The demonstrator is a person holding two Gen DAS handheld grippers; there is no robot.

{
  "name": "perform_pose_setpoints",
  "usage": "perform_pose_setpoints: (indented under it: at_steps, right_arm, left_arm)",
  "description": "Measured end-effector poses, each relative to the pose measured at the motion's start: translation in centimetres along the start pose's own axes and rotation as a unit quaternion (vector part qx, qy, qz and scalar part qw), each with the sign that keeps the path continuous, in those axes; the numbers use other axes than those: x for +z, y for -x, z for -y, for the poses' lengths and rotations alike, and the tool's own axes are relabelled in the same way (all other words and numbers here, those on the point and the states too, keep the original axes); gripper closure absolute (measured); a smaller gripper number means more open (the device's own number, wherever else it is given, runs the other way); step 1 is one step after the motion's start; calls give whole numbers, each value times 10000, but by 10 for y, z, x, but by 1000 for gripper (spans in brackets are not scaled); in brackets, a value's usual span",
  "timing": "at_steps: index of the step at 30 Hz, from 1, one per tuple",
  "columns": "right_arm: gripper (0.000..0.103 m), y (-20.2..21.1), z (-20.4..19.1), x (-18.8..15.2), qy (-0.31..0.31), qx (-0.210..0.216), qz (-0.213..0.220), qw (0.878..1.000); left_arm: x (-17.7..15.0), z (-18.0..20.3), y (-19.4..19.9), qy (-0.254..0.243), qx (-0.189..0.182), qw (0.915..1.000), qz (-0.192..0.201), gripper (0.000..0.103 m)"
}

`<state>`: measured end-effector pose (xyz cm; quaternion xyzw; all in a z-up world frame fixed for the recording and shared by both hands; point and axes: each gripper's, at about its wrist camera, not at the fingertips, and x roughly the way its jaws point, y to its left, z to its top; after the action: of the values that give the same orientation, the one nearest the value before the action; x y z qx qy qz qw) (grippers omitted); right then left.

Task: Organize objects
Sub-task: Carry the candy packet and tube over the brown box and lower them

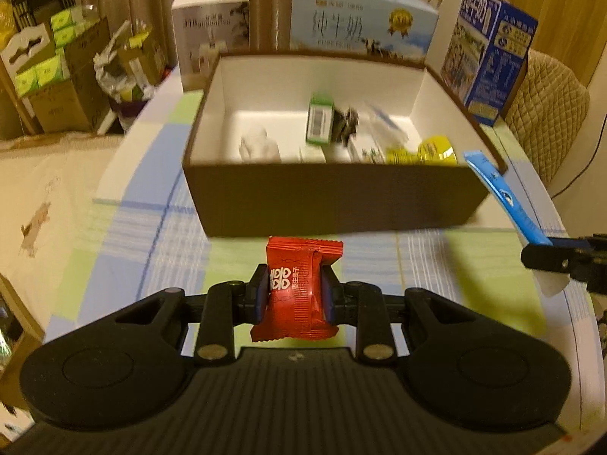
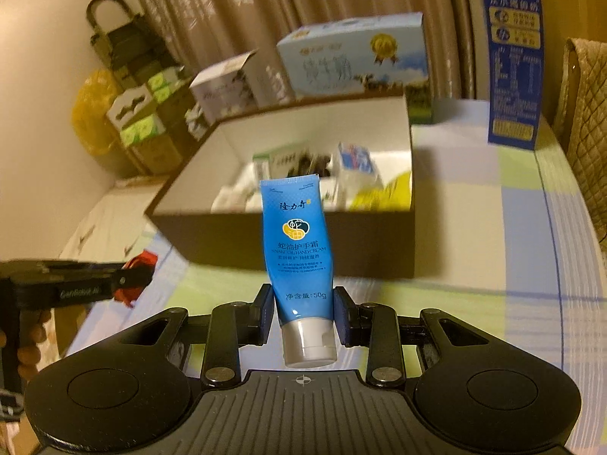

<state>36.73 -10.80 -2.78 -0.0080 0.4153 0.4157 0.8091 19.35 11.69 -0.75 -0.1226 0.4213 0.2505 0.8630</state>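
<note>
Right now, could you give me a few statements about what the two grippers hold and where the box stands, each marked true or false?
1. The left gripper is shut on a red candy packet. True.
2. The right gripper holds a yellow sachet. False: it is shut on a blue hand cream tube, cap end toward the camera.
3. The brown box is closed with a lid. False: it is open on top, with small items inside.
4. A yellow packet lies inside the box. True.
5. The hand cream tube already rests in the box. False: it is held in front of the box, outside it.
</note>
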Motion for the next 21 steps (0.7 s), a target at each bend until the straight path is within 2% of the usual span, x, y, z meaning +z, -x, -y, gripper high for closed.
perform_pose_setpoints:
  at_steps: [9,21]
  right_arm:
    - [73,-28,7,53,-290,-233,284,9989]
    - [73,-78,23,89,-671,-667,171,9954]
  left_arm:
    - [50,-10,-9,-120,162,9992,351,80]
    - [103,-20,-46,-253,320,9981,454,80]
